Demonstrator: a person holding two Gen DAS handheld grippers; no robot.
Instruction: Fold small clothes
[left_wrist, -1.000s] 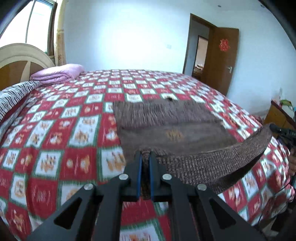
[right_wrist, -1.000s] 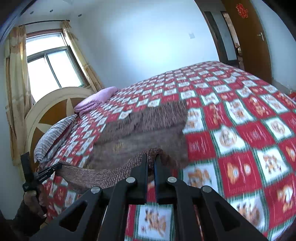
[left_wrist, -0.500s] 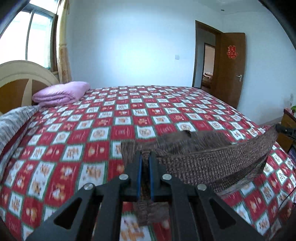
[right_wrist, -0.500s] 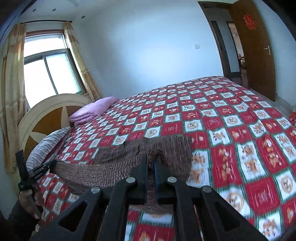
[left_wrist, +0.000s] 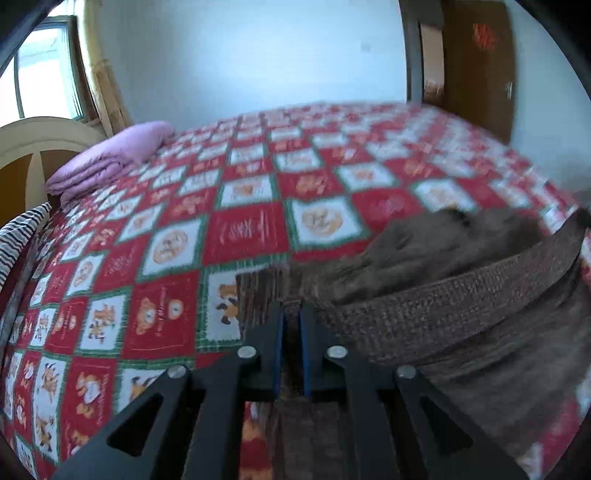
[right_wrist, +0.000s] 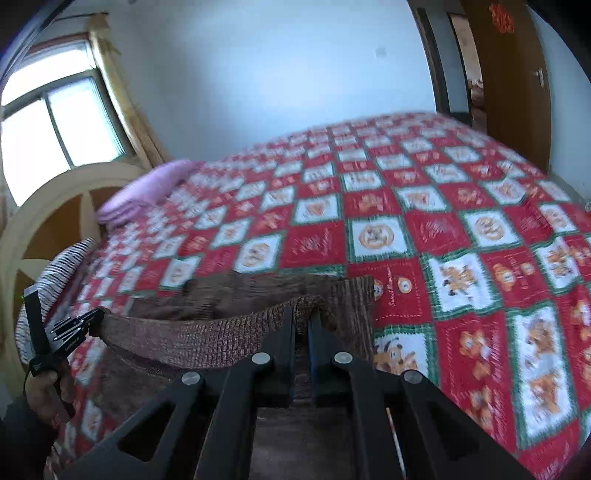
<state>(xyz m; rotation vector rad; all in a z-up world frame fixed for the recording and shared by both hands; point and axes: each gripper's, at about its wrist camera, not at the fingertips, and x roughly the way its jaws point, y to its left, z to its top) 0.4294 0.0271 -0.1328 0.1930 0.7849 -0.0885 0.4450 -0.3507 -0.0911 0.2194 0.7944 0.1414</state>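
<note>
Moved: brown ribbed knit garment (right_wrist: 207, 332), flat a second ago, now bunched near bed's edge.
Left gripper (left_wrist: 291, 325): jaws just easing apart, hem between them.
Right gripper (right_wrist: 303, 328): clamped on hem.
Surface: red-and-white checked bedspread (right_wrist: 424, 229).

One brown knit garment (left_wrist: 436, 314), one bed (left_wrist: 251, 236), one folded pink blanket (left_wrist: 110, 158), one striped pillow (right_wrist: 62, 269), two grippers, one door (right_wrist: 509, 74), one window (right_wrist: 55, 122).

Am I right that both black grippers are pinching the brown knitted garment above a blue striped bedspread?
Not quite. The left gripper and right gripper do pinch the brown knitted garment, but the bedspread is red-and-white checked, as the right wrist view shows.
</note>
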